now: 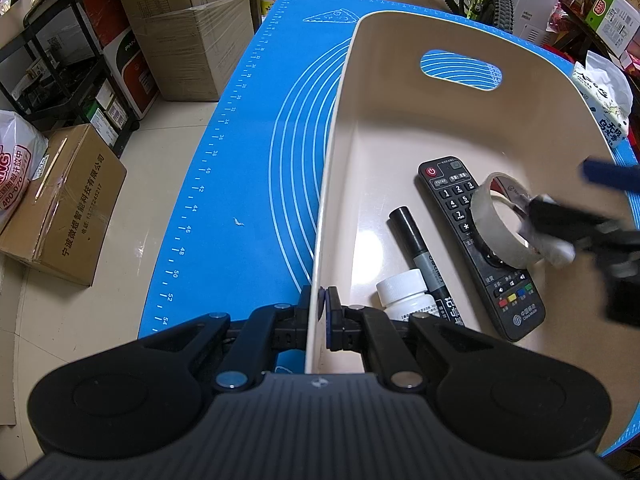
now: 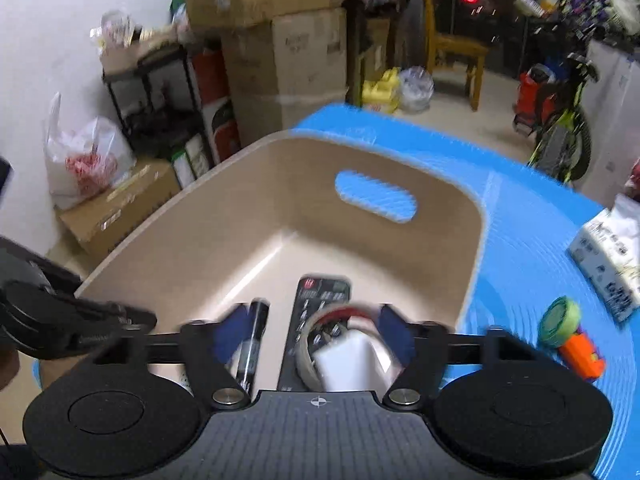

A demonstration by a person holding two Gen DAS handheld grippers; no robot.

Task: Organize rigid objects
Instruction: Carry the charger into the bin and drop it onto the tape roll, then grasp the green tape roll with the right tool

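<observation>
A beige bin (image 1: 340,120) stands on the blue mat (image 1: 240,184). Inside lie a black remote (image 1: 452,188), a black marker (image 1: 416,244) and a white-capped bottle (image 1: 404,294). My left gripper (image 1: 322,308) is shut on the bin's near left wall, one pad on each side. My right gripper (image 2: 316,332) hangs open over the bin (image 2: 224,208), its blue pads far apart. A clear tape roll (image 2: 306,344) sits between them above the remote (image 2: 320,292), beside the marker (image 2: 252,344). The left wrist view shows the tape roll (image 1: 486,220) at the right gripper's (image 1: 576,204) lower finger; contact is unclear.
On the mat right of the bin lie a green-lidded orange object (image 2: 568,340) and a tissue pack (image 2: 608,256). Cardboard boxes (image 1: 64,208), a black shelf (image 1: 60,60) and plastic bags crowd the floor on the left. A bicycle (image 2: 560,128) stands behind the table.
</observation>
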